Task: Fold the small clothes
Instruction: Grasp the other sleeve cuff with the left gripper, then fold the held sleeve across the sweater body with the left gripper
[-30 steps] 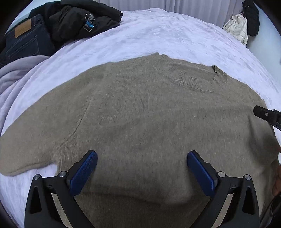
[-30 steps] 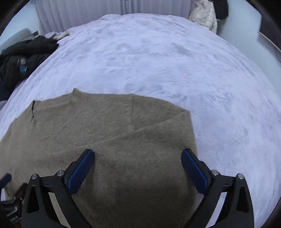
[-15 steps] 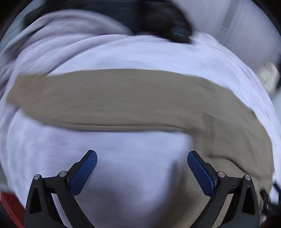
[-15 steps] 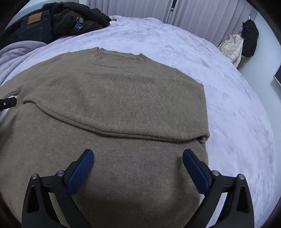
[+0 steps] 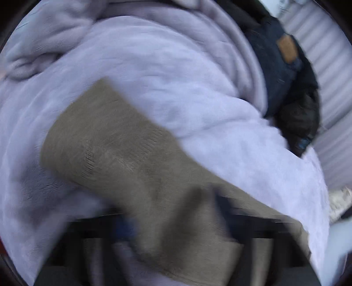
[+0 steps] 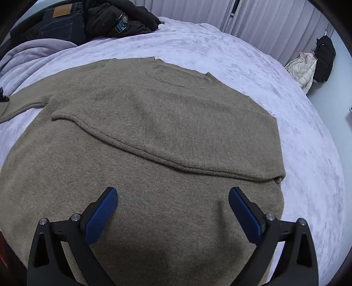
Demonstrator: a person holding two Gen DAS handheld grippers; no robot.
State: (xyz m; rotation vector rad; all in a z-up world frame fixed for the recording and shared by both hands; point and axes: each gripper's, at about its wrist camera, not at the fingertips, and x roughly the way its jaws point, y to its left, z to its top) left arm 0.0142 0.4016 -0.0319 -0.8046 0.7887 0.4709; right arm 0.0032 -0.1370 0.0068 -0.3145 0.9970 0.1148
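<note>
A tan knit sweater (image 6: pixel 154 123) lies flat on the lilac bed cover (image 6: pixel 242 57), one sleeve folded across its chest. My right gripper (image 6: pixel 172 204) hovers open over the sweater's lower body, nothing between its blue pads. The other sleeve (image 5: pixel 114 149) stretches out over the cover to the left. The left wrist view is motion-blurred. There my left gripper (image 5: pixel 173 222) is closing, with that sleeve's cloth bunched between the jaws. In the right wrist view the sleeve (image 6: pixel 19 105) runs off the left edge, where a black tip of the left gripper (image 6: pixel 2 96) shows.
Dark jeans (image 6: pixel 59 24) and a black jacket (image 6: pixel 118 19) are piled at the bed's far left, beside a rumpled grey blanket (image 5: pixel 110 28). Coats (image 6: pixel 305 68) hang by the wall at right. Curtains close off the back.
The left gripper swung from the sweater's body out to the left sleeve, and its wide-open jaws came together on it. The right gripper moved left over the body and rolled.
</note>
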